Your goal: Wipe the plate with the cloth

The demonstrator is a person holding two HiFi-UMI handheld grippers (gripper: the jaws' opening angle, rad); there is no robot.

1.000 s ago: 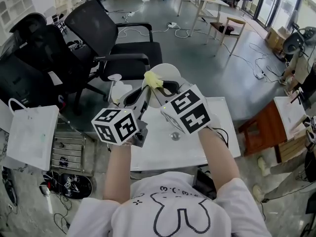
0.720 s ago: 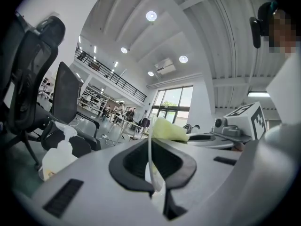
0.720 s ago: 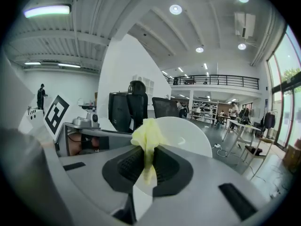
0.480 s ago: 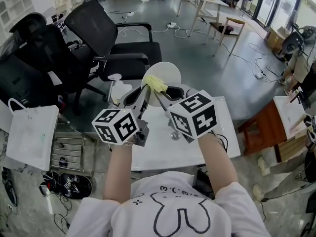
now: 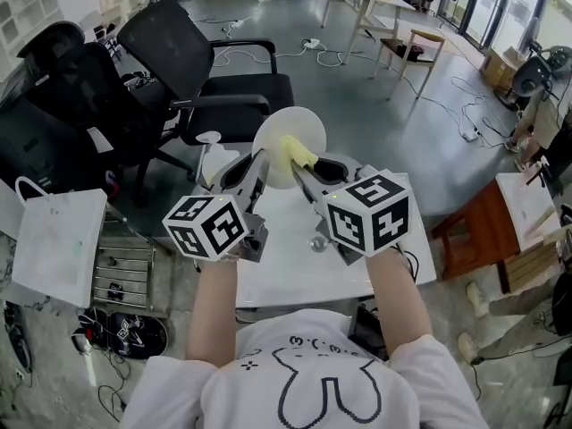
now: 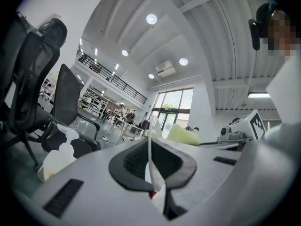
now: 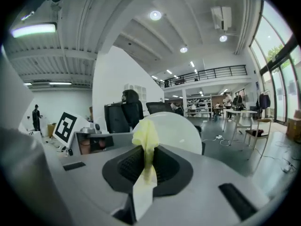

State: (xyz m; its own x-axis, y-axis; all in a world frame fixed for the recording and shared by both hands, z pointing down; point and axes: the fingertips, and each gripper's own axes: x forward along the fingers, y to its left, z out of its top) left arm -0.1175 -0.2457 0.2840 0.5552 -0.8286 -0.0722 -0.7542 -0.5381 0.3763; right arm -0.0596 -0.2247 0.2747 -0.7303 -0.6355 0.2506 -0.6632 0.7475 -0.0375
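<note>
A white round plate (image 5: 284,132) stands on edge above the table, gripped at its lower left rim by my left gripper (image 5: 257,166). In the left gripper view the plate's (image 6: 151,145) thin rim runs between the shut jaws of the left gripper (image 6: 153,149). My right gripper (image 5: 302,164) is shut on a yellow cloth (image 5: 299,153), whose bunched end presses on the plate's face. In the right gripper view the cloth (image 7: 146,142) sticks up from the right gripper (image 7: 148,161), with the plate (image 7: 181,128) just behind it.
A white table (image 5: 295,271) lies under both grippers, with a pump bottle (image 5: 207,150) at its far left corner. Black office chairs (image 5: 206,79) stand beyond it. A white bag (image 5: 54,239) hangs at the left, and a wooden stool (image 5: 474,231) is at the right.
The right gripper has rolled and shifted to the right, dragging the yellow cloth across the plate's face toward the right. The left gripper and plate have stayed nearly still.
</note>
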